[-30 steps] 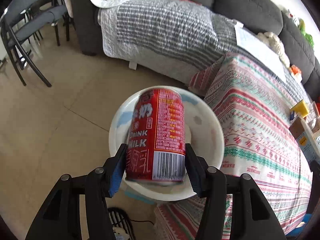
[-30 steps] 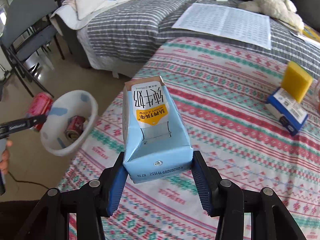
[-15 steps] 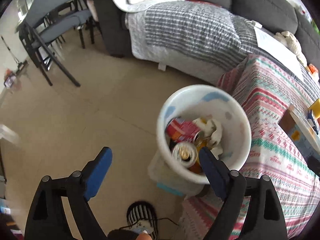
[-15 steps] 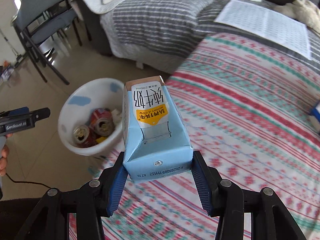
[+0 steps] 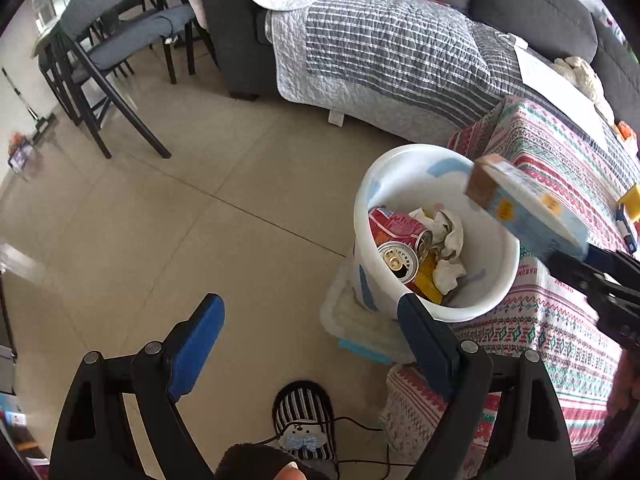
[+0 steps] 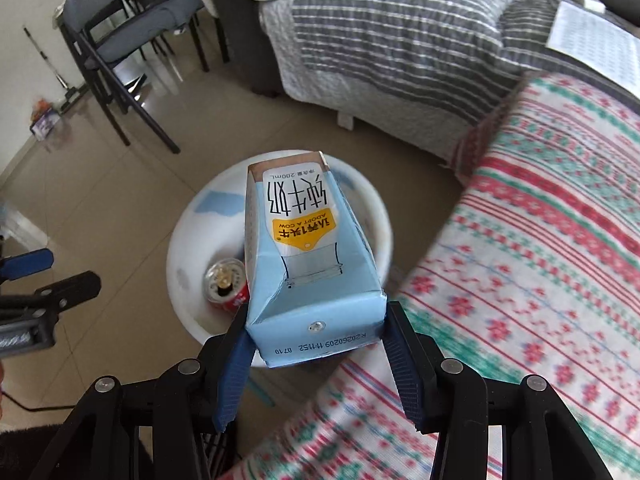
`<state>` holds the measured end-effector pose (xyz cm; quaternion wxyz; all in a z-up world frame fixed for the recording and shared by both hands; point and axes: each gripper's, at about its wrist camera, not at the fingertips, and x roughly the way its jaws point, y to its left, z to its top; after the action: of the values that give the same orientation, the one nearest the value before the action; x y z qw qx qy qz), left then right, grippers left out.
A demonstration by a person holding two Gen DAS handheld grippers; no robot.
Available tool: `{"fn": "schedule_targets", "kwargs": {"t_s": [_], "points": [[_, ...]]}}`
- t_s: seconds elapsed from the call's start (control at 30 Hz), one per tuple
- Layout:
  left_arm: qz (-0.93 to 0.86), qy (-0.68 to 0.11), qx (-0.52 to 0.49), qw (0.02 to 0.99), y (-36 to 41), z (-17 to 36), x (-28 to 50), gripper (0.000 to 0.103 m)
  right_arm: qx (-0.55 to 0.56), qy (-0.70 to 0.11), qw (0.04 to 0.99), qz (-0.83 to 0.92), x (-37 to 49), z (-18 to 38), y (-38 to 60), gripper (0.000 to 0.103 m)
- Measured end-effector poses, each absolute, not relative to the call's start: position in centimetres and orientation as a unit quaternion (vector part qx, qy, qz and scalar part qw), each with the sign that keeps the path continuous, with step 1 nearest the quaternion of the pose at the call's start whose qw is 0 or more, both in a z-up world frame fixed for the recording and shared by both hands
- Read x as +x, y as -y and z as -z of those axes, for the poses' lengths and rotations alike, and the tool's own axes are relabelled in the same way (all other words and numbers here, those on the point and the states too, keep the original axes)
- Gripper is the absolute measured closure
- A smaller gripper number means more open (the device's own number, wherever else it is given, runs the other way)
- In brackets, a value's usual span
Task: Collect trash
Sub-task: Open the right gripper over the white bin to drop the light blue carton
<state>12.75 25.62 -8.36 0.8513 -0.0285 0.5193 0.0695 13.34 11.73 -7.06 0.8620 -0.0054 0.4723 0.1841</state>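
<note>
Milk carton (image 6: 316, 272), a pale blue cardboard box with a yellow label and black characters, sits clamped between the blue pads of the right tongs (image 6: 320, 354), its folded top pointing away from the camera. It hangs directly over the round white plastic bin with blue patches (image 5: 496, 300), above the rim and not inside. Within that bin lie two red drink cans (image 5: 398, 236), one showing its silvery top, beside crumpled white paper (image 5: 448, 236) and a yellow scrap. The bin stands on a clear plastic box with a blue latch (image 5: 360, 332) on the beige tiled floor (image 5: 180, 220), hard against the edge of the surface draped in a red, green and white patterned cloth (image 6: 540, 280). On the floor side of the bin, the left tongs (image 5: 312, 344) hover spread wide, gripping nothing. Beyond the bin sits a dark sofa under a grey striped quilt (image 5: 392, 52); black-legged chairs (image 5: 100, 72) stand farther off.
</note>
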Motion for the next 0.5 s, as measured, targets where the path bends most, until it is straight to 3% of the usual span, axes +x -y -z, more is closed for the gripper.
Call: {"fn": "schedule_targets", "kwargs": {"t_s": [0.27, 0.37, 0.5], "points": [[-0.064, -0.521, -0.015, 0.851, -25.5, 8.4, 12.1, 0.013, -0.012, -0.456, 0.869, -0.190, 14.1, 7.8, -13.5, 0.046], [-0.064, -0.524, -0.017, 0.849, -25.6, 8.5, 12.1, 0.013, -0.026, -0.457, 0.872, -0.173, 14.2, 7.8, -13.7, 0.029], [-0.063, -0.521, -0.017, 0.851, -25.5, 8.3, 11.9, 0.013, -0.033, -0.453, 0.876, -0.162, 13.9, 7.4, -13.1, 0.028]]}}
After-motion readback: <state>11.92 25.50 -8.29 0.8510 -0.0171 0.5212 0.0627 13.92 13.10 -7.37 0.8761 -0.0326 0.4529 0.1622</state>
